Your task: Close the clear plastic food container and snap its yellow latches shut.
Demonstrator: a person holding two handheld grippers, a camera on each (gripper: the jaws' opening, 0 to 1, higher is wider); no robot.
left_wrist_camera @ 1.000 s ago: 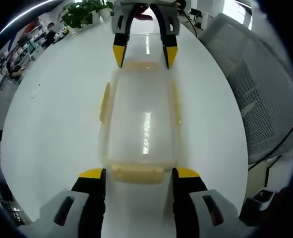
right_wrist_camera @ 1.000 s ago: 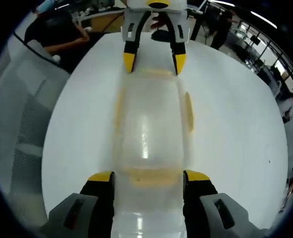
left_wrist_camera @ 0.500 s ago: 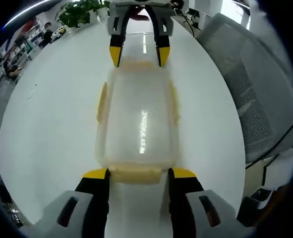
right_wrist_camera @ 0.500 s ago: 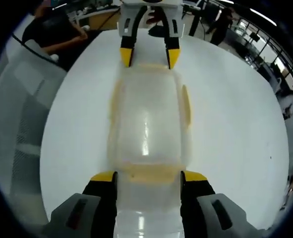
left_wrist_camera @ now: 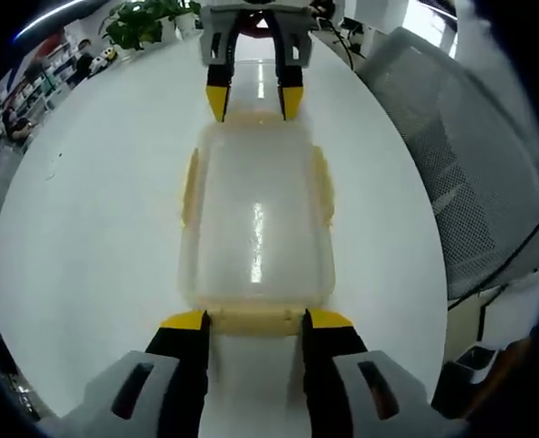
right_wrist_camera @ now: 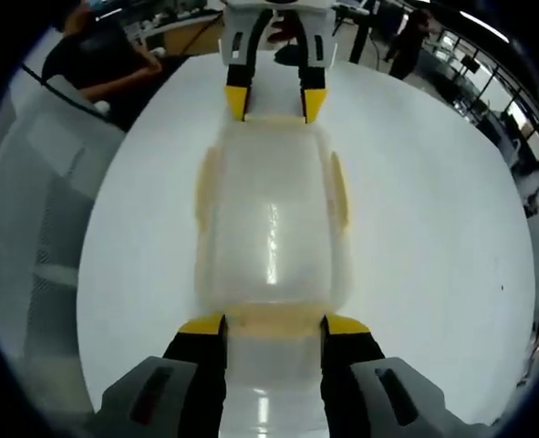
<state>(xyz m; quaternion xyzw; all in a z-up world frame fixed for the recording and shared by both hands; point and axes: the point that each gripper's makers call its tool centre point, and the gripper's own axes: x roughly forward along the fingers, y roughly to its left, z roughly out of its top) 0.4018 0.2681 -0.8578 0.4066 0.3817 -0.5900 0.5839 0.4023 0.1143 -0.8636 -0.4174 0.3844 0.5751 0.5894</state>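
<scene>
The clear plastic container (left_wrist_camera: 255,219) lies on the white table with its lid on. A yellow latch runs along each long side (left_wrist_camera: 191,187) and one sits at each end. My left gripper (left_wrist_camera: 255,319) is open, its jaws close on either side of the near end latch (left_wrist_camera: 255,321). Whether they touch it is unclear. In the right gripper view the container (right_wrist_camera: 271,228) stretches away from my right gripper (right_wrist_camera: 274,326), also open. Its jaws flank the other end latch (right_wrist_camera: 274,321). Each gripper appears at the far end in the other's view: right (left_wrist_camera: 253,102), left (right_wrist_camera: 275,102).
The round white table (left_wrist_camera: 87,228) has free room on both sides of the container. A grey mesh chair (left_wrist_camera: 451,164) stands beside the table, as does another (right_wrist_camera: 32,201). A potted plant (left_wrist_camera: 146,23) sits past the far edge. A person (right_wrist_camera: 105,55) sits beyond the table.
Both grippers have narrowed their jaws around the end latches. Each has moved slightly closer to its end of the container. The container has stayed put.
</scene>
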